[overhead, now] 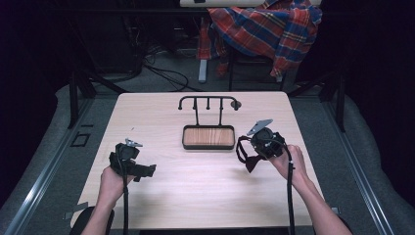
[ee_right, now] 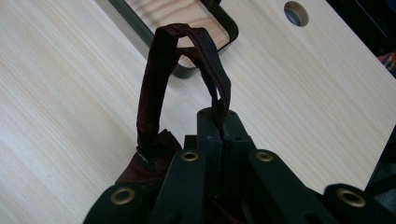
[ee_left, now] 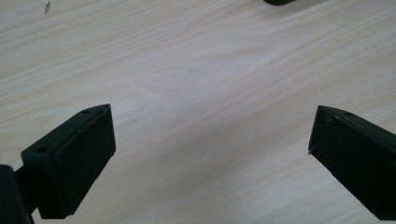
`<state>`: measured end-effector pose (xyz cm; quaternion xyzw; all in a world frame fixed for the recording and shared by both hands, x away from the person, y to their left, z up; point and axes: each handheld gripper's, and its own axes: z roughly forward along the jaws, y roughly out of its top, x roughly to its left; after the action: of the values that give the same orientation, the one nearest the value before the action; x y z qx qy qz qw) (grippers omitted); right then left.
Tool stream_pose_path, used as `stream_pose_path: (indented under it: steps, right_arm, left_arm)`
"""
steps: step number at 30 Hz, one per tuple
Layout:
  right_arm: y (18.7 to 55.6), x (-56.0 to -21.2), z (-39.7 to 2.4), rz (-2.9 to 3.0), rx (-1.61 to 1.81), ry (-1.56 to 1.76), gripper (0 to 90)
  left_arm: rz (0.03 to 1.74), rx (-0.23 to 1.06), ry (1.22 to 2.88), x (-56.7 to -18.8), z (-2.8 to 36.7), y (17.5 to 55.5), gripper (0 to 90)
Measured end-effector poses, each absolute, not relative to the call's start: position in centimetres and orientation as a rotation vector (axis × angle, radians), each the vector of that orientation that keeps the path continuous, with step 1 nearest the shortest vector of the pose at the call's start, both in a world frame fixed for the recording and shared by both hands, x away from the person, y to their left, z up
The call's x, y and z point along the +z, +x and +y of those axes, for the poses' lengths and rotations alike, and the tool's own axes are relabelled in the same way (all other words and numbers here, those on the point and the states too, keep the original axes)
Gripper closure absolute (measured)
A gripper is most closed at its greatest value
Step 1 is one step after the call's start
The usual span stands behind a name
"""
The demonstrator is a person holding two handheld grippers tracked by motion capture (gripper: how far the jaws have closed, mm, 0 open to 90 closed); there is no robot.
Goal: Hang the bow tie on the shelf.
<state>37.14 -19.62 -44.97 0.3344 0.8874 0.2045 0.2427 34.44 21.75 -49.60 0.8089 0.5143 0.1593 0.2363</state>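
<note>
A dark maroon bow tie [overhead: 251, 163] hangs from my right gripper [overhead: 246, 152] just above the table, right of the stand. In the right gripper view the right gripper [ee_right: 223, 122] is shut on the tie's strap [ee_right: 154, 79], which loops up while the bow [ee_right: 148, 164] hangs lower left. A black hook stand [overhead: 208, 102] rises from a wood-lined tray [overhead: 208, 128] at the table's centre back. At the left, my left gripper [overhead: 147, 170] is held low over the table; its jaws [ee_left: 210, 144] stand wide open over bare wood.
The light wood table [overhead: 205, 191] has bare room in front of the tray and between the hands. A round cable hole [ee_right: 296, 13] sits near its far edge. A plaid shirt [overhead: 264, 24] drapes over a chair behind the table.
</note>
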Motion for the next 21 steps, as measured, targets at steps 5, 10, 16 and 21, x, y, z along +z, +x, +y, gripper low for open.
stream_pose_path:
  steps: [5, 10, 16, 21]
  right_arm:
    - [37.4, -44.6, -19.5, 2.418, 0.567, 0.913, 88.8]
    - [37.9, -43.9, -19.1, 2.411, 0.573, 0.904, 88.8]
    - [38.8, -43.0, -18.6, 2.401, 0.591, 0.893, 88.8]
    - [39.4, -42.5, -18.2, 2.391, 0.603, 0.89, 88.8]
  left_arm:
    - [1.415, 0.435, 2.218, -49.6, 21.8, 34.4, 0.7]
    - [1.418, 0.439, 2.209, -49.6, 21.9, 34.4, 0.8]
    - [1.422, 0.437, 2.209, -49.6, 21.9, 34.4, 0.8]
    - [1.417, 0.436, 2.211, -49.6, 21.9, 34.4, 0.7]
